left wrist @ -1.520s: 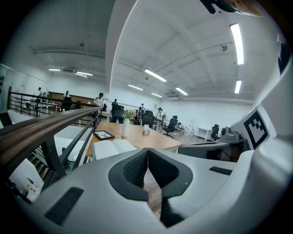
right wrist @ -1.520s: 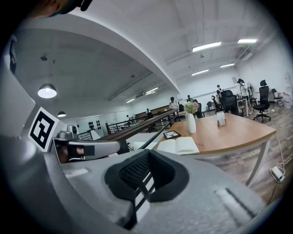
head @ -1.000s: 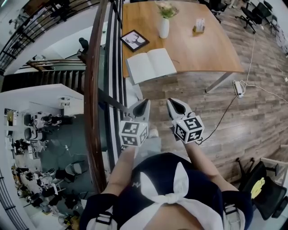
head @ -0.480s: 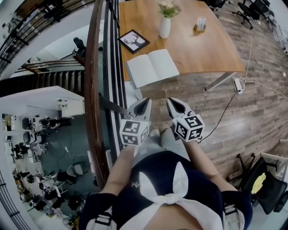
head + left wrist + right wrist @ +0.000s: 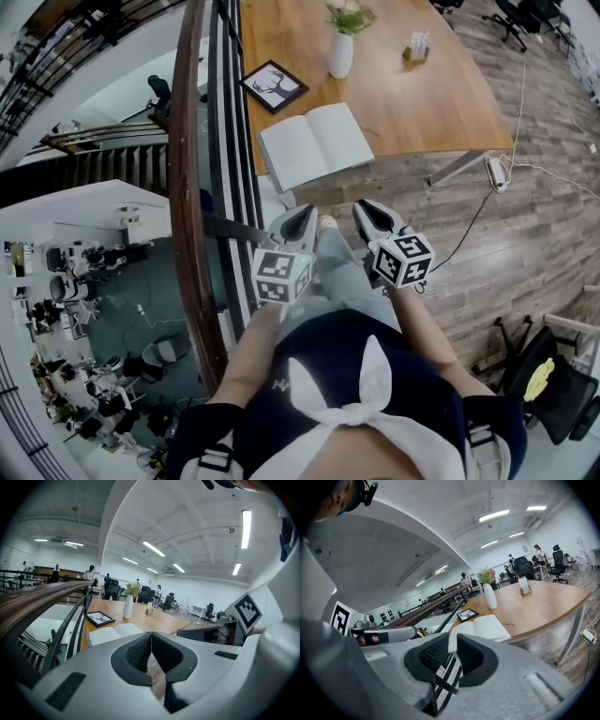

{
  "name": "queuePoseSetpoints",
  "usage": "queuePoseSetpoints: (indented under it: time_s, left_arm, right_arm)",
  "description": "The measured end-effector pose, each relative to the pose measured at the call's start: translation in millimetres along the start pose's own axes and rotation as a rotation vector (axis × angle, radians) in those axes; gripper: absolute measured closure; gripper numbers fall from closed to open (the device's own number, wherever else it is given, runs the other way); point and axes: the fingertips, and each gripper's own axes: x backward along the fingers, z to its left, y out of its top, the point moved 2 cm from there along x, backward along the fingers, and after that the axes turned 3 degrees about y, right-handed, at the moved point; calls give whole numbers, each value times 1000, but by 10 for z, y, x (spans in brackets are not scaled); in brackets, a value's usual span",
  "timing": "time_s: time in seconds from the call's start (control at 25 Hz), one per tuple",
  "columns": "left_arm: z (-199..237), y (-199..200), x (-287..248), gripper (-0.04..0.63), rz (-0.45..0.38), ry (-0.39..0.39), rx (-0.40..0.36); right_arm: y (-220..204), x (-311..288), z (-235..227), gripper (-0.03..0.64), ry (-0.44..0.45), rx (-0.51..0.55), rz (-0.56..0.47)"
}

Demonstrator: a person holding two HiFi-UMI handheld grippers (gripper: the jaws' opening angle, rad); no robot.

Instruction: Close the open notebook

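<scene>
- The open notebook lay flat with its pages up at the near corner of the wooden surface. It lay close to the edge, and one corner seemed to jut over it. Neither half had been folded over, so the closing looked not yet begun.
- A framed picture lay just beyond the notebook. A white vase with flowers and a small holder stood farther back. All three were clear of the pages, which left either half of the book room to swing.
- The left gripper was held over the floor, well short of the notebook. Its jaws were clenched together with nothing in them.
- The right gripper was beside it and aimed the same way. Its jaws were opening by a narrow gap with nothing between them, probably in readiness to take the edge of a cover.
- The person stood beside a dark railing, with both tools level at the waist and pointed at the book. That suggested an approach rather than a grasp.
</scene>
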Motion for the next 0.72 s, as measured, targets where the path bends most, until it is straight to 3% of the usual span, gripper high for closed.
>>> queuePoseSetpoints:
  time_s: [0.04, 0.72]
  left_arm:
    - [41, 13, -41, 575, 3, 2, 0]
    - [546, 106, -708, 576, 65, -6, -7]
  right_arm:
    - [9, -50, -49, 543, 2, -10, 7]
    - [118, -717, -922, 440, -69, -216, 49]
